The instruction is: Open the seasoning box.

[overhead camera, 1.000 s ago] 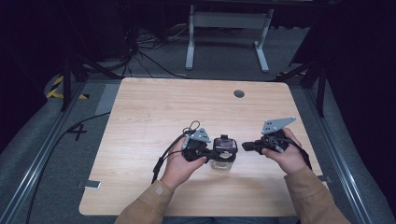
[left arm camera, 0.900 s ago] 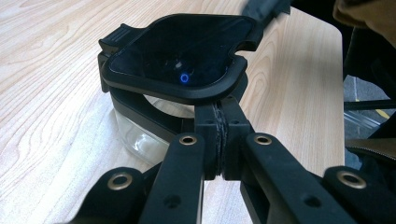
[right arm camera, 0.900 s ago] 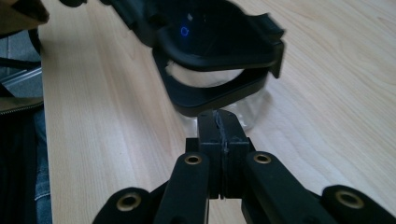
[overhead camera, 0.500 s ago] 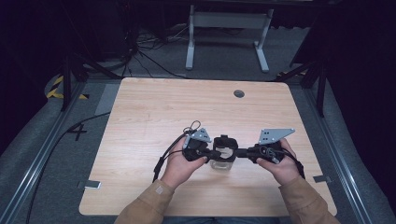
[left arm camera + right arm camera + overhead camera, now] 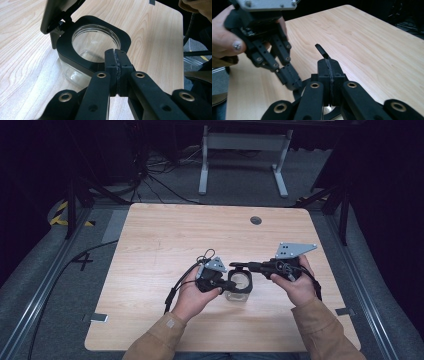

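Observation:
A clear glass jar [image 5: 239, 290] [image 5: 96, 47] with a square black collar [image 5: 75, 53] stands on the wooden table [image 5: 165, 235] near its front. My left gripper [image 5: 223, 281] [image 5: 115, 53] is shut on the near edge of that collar. The jar's hinged black lid [image 5: 53, 15] is tilted up at the far side, so the mouth is uncovered. My right gripper [image 5: 239, 266] [image 5: 329, 62] reaches in from the right and is shut on a thin black lid tab [image 5: 321, 51] that pokes out past its pads. The left gripper [image 5: 290, 82] is also in the right gripper view, close beside the right jaws.
A black cable [image 5: 177, 287] loops from the left gripper across the table. A round grommet hole [image 5: 256, 220] lies at the table's back right. Metal stand legs [image 5: 242, 142] and floor cables lie beyond the far edge.
The right gripper swung in from the right to the jar, then rose a little with the lid, which now stands tilted up. The left hand stayed put.

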Demonstrator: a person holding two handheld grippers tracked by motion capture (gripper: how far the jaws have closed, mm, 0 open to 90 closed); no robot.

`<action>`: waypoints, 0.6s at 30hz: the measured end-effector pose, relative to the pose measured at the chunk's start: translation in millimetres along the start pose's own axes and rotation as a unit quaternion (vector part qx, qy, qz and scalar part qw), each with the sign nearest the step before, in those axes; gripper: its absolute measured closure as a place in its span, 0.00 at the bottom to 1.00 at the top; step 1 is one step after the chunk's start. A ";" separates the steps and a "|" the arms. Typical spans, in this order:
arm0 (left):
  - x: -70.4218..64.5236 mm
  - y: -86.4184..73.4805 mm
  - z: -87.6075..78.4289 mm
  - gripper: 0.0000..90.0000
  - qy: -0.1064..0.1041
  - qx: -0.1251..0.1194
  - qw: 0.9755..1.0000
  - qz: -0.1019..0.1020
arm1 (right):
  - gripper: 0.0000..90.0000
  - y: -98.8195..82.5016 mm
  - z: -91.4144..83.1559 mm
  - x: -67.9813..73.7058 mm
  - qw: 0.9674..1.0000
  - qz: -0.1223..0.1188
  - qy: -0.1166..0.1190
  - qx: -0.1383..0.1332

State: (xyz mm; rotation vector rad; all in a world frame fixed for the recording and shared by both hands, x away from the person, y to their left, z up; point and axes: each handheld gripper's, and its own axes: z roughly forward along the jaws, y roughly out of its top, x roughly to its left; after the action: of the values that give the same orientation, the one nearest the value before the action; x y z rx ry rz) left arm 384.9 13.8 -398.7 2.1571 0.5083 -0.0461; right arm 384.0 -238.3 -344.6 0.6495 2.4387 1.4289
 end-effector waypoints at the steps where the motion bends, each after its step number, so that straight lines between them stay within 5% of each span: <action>1: 0.3 0.3 -0.3 0.99 -0.001 0.002 1.000 0.001 | 1.00 1.6 0.7 -0.7 1.000 -0.001 -0.003 0.000; 18: 1.4 0.8 -0.2 0.99 0.000 0.003 1.000 0.008 | 1.00 10.8 8.8 -19.3 0.999 0.027 -0.040 -0.006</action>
State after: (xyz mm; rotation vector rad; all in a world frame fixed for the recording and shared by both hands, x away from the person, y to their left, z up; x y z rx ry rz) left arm 386.5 14.1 -398.2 2.1660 0.4915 -0.0380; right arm 407.3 -236.5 -339.8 0.7600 2.3673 1.4091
